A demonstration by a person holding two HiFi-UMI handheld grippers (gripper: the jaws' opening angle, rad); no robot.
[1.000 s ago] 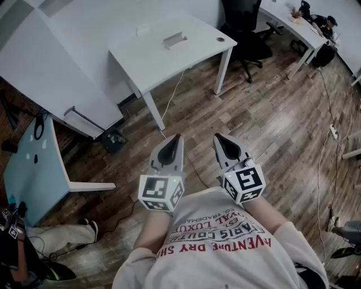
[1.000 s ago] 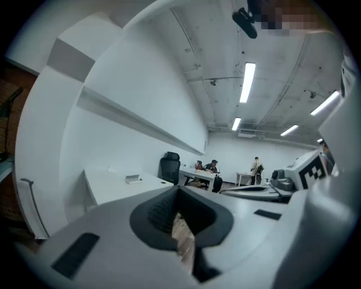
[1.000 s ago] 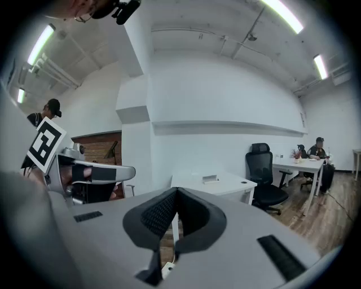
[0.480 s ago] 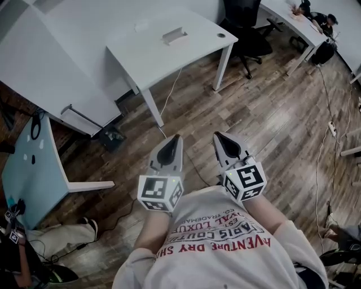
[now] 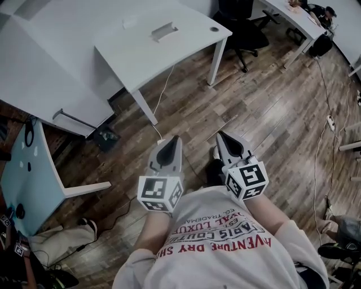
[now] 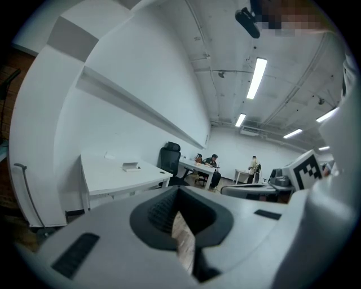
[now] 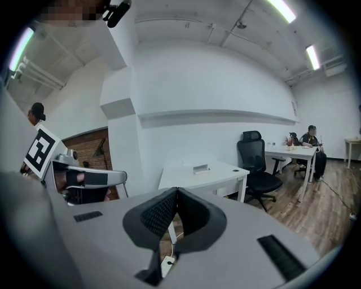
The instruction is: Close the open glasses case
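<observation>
The glasses case [image 5: 164, 31] is a small pale object lying on the white table [image 5: 141, 56] ahead. It is far off, and its lid cannot be made out. It also shows in the left gripper view as the case [image 6: 131, 166] and in the right gripper view as the case [image 7: 201, 168]. My left gripper [image 5: 174, 139] and right gripper [image 5: 221, 135] are held side by side near my chest, over the wooden floor. Both point toward the table. Each has its jaws pressed together with nothing between them, as seen at the left gripper [image 6: 179, 189] and the right gripper [image 7: 176, 191].
A black office chair [image 5: 242, 22] stands right of the table. A light blue table [image 5: 34, 163] is at the left, with a person's legs [image 5: 56, 237] below it. A power strip [image 5: 331, 121] and cables lie on the floor at right. People sit at a far desk [image 5: 304, 14].
The view has shifted forward: the white table and case slid left and up in the head view. A dark shoe now shows between the grippers. Both grippers stay shut.
</observation>
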